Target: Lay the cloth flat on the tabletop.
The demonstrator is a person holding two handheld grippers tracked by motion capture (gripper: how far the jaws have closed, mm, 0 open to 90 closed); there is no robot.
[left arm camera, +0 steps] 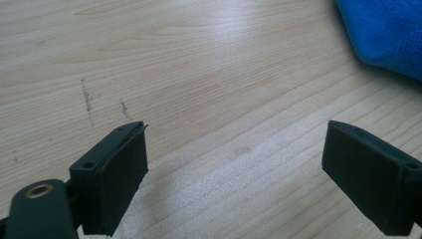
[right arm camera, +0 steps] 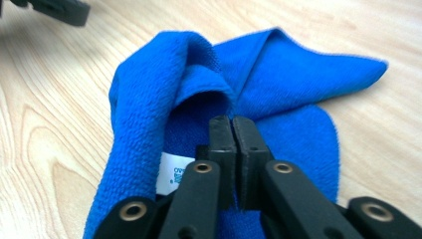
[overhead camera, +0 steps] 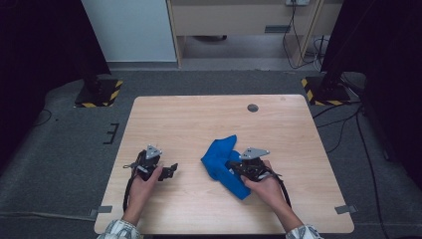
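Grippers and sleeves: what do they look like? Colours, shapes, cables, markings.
Both are black handheld units. The left gripper and right gripper each carry a grey three-cornered plate on top and trail a dark cable back along the forearm. Jaws are flat black rectangular pads on black links with brass-coloured pivot rings. Sleeves are light plaid.

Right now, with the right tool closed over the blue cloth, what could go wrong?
1. The right tool looks fully shut over the crumpled blue cloth; whether any fabric sits between its jaws is unclear, so a lift may come up empty.
2. If it grabbed one fold, the cloth may unfurl and drag.
3. The left tool stands open, apart from the cloth, giving no support.
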